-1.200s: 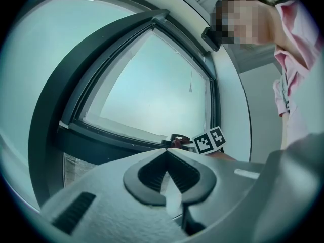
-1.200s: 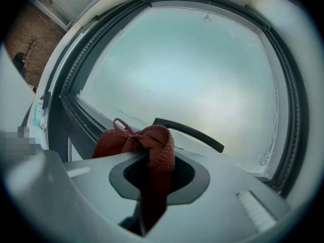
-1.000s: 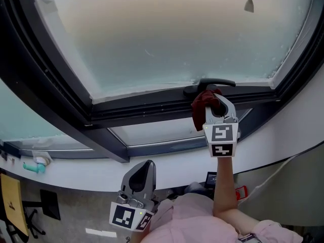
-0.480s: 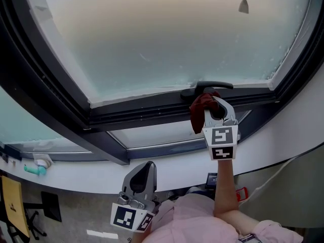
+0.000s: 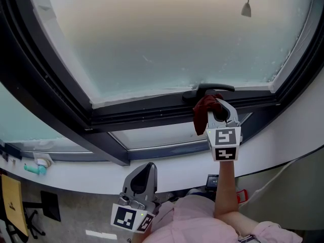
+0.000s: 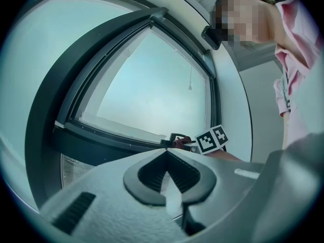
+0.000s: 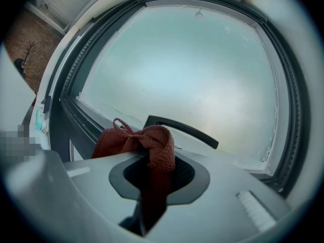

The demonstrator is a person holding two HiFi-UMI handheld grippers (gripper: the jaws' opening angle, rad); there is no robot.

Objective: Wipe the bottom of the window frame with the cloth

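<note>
Clamping cloth (image 7: 152, 136) near window frame (image 5: 152, 111): right gripper (image 5: 217, 108) fingers | left gripper (image 6: 166, 157) fingers together, empty

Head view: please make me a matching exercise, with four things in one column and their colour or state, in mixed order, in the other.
1. cloth
2. window handle
3. left gripper
4. right gripper

A. black
B. shut, with nothing in it
C. dark red
D. shut on the cloth

Pairs: 1-C, 2-A, 3-B, 4-D
</note>
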